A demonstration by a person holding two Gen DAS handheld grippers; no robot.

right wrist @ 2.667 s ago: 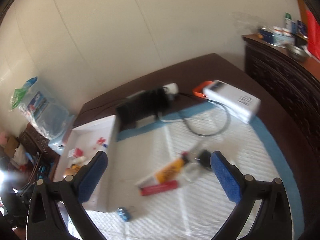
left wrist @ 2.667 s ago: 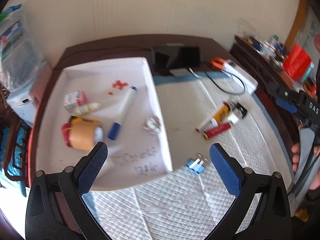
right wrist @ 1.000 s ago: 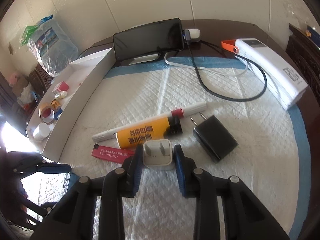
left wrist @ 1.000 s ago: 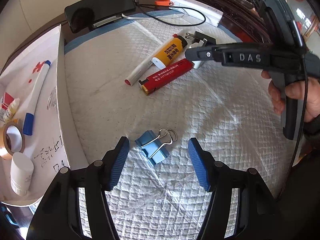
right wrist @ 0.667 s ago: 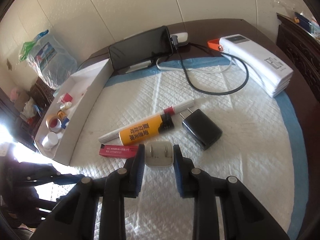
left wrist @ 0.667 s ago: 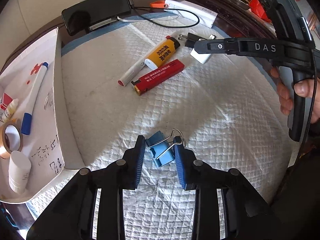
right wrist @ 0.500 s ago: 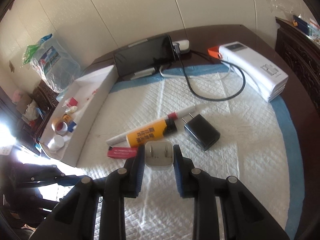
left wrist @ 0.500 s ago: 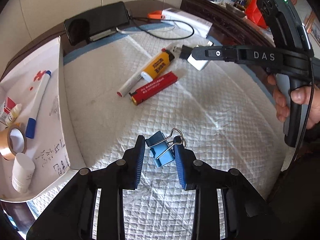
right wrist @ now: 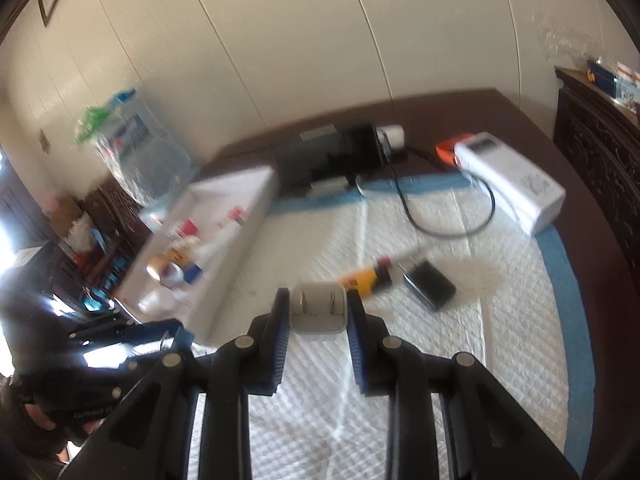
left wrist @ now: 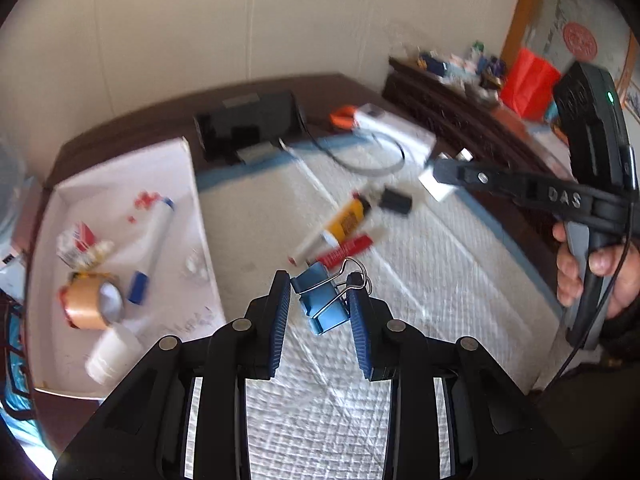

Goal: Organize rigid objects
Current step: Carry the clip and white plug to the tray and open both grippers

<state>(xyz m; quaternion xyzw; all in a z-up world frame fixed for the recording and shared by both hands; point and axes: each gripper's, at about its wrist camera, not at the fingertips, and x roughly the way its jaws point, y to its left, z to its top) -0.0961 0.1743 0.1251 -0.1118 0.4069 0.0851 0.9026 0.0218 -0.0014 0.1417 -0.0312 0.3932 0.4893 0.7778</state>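
Left tool [left wrist: 320,300] clamped on blue binder clip [left wrist: 322,304], right tool [right wrist: 318,312] on white charger [right wrist: 318,308]; tray [left wrist: 120,168] contents blurred.

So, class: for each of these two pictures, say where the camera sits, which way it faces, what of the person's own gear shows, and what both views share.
Left wrist: on the left gripper, looking down along its fingers at the blue binder clip clamped between them; the right gripper and the hand holding it show at right.
Right wrist: on the right gripper, looking down at the white plug adapter it clamps; the left gripper shows dimly at lower left.
Shared: white tray, yellow tube, black charger.
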